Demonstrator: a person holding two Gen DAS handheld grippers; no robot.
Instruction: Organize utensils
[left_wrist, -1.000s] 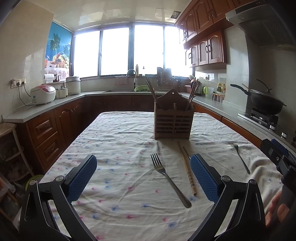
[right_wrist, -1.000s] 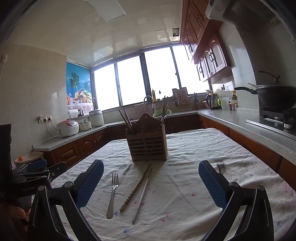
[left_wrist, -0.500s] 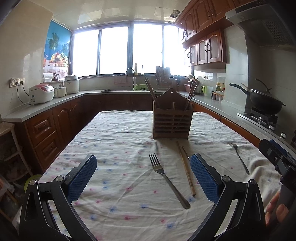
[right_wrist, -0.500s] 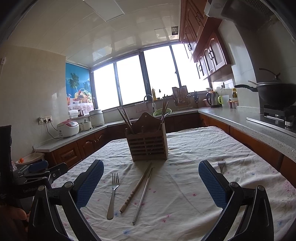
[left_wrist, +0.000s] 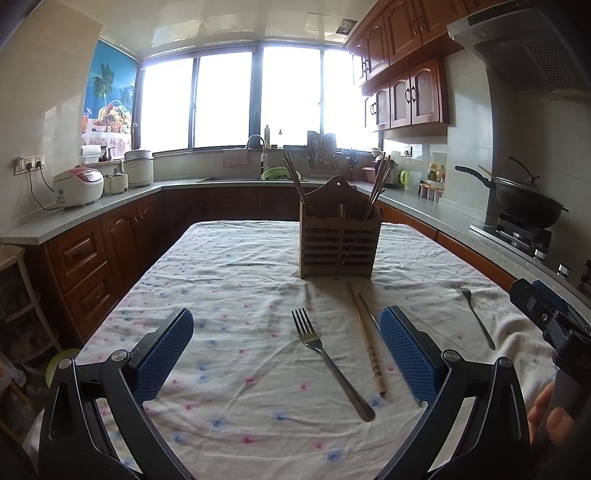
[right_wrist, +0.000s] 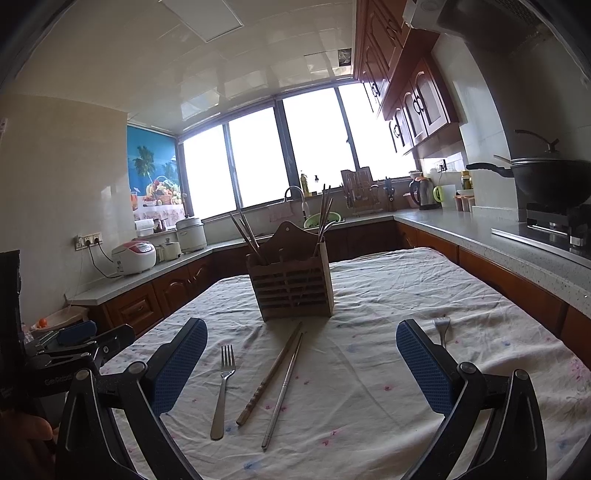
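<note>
A wooden utensil holder (left_wrist: 338, 236) (right_wrist: 293, 282) stands mid-table with chopsticks sticking out of it. In front of it lie a metal fork (left_wrist: 328, 360) (right_wrist: 223, 387), a wooden chopstick (left_wrist: 366, 338) (right_wrist: 271, 373) and a metal chopstick (right_wrist: 283, 387) (left_wrist: 366, 308). A second fork (left_wrist: 476, 317) (right_wrist: 441, 328) lies to the right. My left gripper (left_wrist: 286, 349) is open and empty above the cloth, the fork between its fingers. My right gripper (right_wrist: 301, 363) is open and empty, the fork and chopsticks between its fingers.
The table carries a white flowered cloth (left_wrist: 229, 295). Kitchen counters run around it, with a rice cooker (left_wrist: 77, 184) at left, a sink (left_wrist: 255, 177) at the back and a black wok (left_wrist: 524, 199) on the stove at right.
Both views have shifted very slightly; the grippers stay open and the utensils have not moved.
</note>
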